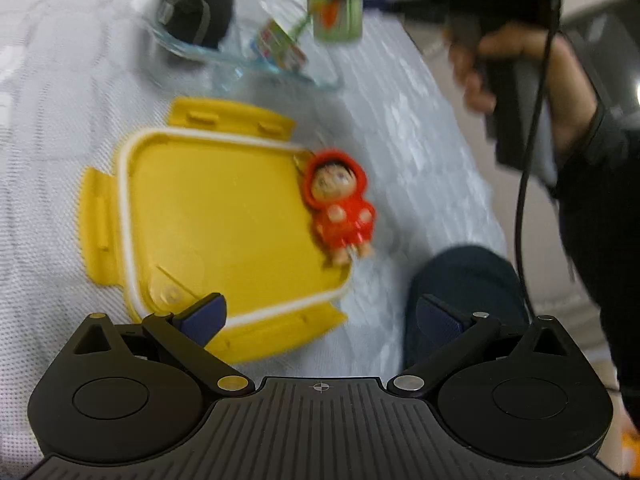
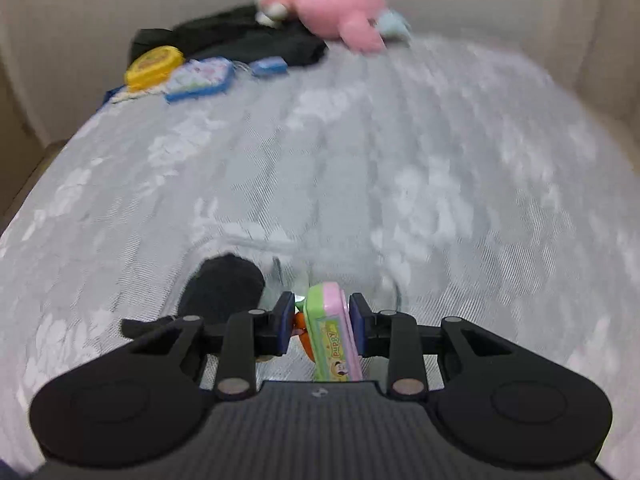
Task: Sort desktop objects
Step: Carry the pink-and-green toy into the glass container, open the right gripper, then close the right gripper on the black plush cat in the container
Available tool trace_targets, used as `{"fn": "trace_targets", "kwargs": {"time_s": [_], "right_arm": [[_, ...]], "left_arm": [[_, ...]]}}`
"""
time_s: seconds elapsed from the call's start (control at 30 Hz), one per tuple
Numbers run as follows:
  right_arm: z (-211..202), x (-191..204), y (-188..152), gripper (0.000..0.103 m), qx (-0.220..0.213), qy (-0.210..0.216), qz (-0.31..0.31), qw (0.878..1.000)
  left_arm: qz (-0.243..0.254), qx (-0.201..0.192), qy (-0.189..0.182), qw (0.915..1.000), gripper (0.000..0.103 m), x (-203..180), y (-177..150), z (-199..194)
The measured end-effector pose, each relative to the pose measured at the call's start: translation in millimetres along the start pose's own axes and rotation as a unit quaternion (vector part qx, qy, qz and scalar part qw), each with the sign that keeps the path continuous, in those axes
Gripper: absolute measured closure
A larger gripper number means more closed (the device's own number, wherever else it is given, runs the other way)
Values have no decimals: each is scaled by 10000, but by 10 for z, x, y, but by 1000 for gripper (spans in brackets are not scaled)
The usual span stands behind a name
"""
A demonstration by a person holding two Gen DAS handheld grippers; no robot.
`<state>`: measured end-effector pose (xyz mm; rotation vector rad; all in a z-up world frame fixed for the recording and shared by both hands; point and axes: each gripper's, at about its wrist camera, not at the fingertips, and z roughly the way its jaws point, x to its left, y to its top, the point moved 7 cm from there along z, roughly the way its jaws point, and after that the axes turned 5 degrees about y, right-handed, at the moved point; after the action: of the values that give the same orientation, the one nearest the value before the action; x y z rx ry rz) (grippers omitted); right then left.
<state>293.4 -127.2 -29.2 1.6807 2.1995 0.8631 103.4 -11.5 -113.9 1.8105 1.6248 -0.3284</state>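
My right gripper is shut on a small green and pink toy case, held on edge with an orange bit at its side. It hangs above a clear glass container that holds a black object and a small colourful pack. In the left wrist view the same toy case shows at the top, over the container's right end. My left gripper is open and holds nothing, low over a yellow lid. A doll in a red hood lies on the lid's right edge.
A white patterned cloth covers the surface. Far back lie a yellow round tin, blue packs, a black cloth and a pink plush. A person's hand and a dark knee are at the right.
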Motion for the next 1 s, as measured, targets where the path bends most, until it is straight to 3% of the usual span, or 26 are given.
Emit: {"fn": "trace_targets", "kwargs": {"time_s": [0.23, 0.4, 0.5, 0.53, 0.7, 0.87, 1.0], "right_arm": [[247, -12, -253, 69, 505, 543, 920, 9930], [103, 114, -86, 63, 73, 251, 333, 9991], [31, 286, 56, 63, -85, 433, -23, 9990], [40, 364, 92, 68, -87, 532, -108, 9985], [273, 790, 40, 74, 358, 1051, -519, 9925], [445, 931, -143, 75, 530, 739, -1307, 9872], [378, 930, -181, 75, 697, 622, -1487, 9845]], "left_arm": [[179, 19, 132, 9998, 0, -66, 13, 41], [60, 47, 41, 10000, 0, -34, 25, 15], [46, 104, 14, 9999, 0, -23, 30, 40], [51, 128, 9, 9999, 0, -20, 28, 53], [-17, 185, -41, 9998, 0, 12, 18, 85], [-50, 210, -98, 9997, 0, 16, 17, 82], [-18, 259, -89, 9996, 0, 10, 9, 92]]}}
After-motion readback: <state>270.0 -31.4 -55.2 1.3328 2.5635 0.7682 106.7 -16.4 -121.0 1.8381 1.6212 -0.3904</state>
